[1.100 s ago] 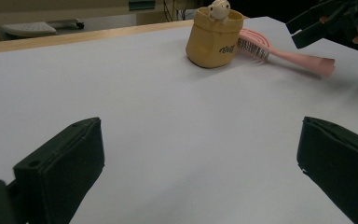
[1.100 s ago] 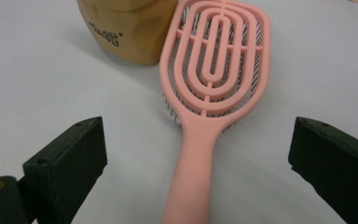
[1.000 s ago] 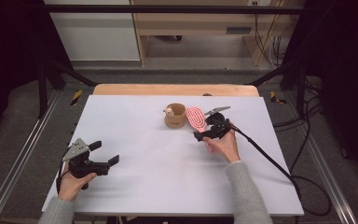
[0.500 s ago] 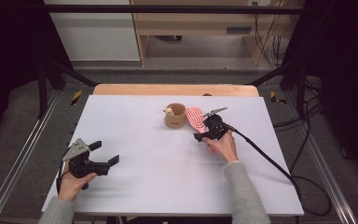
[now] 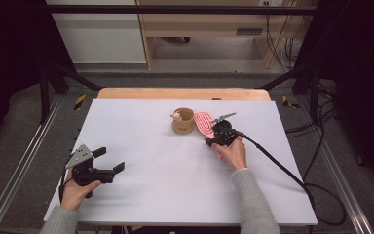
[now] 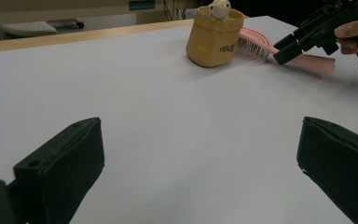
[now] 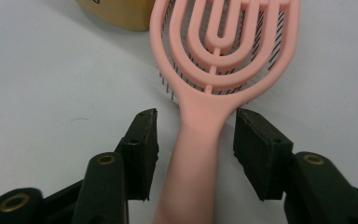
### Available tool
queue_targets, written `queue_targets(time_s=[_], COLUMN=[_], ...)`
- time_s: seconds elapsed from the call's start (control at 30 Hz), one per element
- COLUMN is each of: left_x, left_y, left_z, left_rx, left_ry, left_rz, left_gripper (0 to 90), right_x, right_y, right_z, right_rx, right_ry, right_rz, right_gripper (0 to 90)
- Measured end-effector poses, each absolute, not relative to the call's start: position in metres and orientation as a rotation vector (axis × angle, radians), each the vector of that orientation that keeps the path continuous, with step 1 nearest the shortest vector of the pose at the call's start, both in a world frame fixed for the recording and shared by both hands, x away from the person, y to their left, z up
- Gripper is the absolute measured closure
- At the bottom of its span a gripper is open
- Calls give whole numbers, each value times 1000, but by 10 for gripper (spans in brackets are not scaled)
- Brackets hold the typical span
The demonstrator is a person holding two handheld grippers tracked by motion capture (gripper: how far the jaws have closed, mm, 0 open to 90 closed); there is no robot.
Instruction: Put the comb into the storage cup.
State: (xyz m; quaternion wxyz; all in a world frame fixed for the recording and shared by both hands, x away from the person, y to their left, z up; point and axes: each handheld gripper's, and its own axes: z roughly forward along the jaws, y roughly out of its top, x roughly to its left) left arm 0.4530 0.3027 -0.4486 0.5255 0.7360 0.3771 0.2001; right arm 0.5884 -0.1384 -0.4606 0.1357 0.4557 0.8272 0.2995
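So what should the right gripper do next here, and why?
Probably finish closing on the pink hairbrush. The right gripper has its jaws astride the handle, and they have just been closing, but a gap shows on each side, so the pads do not yet press it. The brush lies flat beside the tan pouch.

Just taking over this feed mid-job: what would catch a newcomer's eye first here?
The pink hairbrush stands out first, lying on the white table with its handle between the right gripper's jaws, which have just been closing and do not yet press on it. Right beside the brush head sits a tan pouch with a small toy figure peeking out of its top. The left gripper rests open near the table's front left.
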Motion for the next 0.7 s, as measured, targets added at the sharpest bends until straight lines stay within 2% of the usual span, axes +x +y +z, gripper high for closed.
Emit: queue_targets(time_s=[0.13,0.7], left_x=[453,453], left_y=[303,303], left_z=[-449,-449], left_rx=[1758,1759], left_ry=[903,904], left_rz=[478,479], left_gripper=[6,6], right_x=[589,590], right_y=[-138,-138], right_z=[-462,-464], right_rx=[1317,1402], right_ry=[2391,2355], right_rz=[861,804], right_gripper=[576,679])
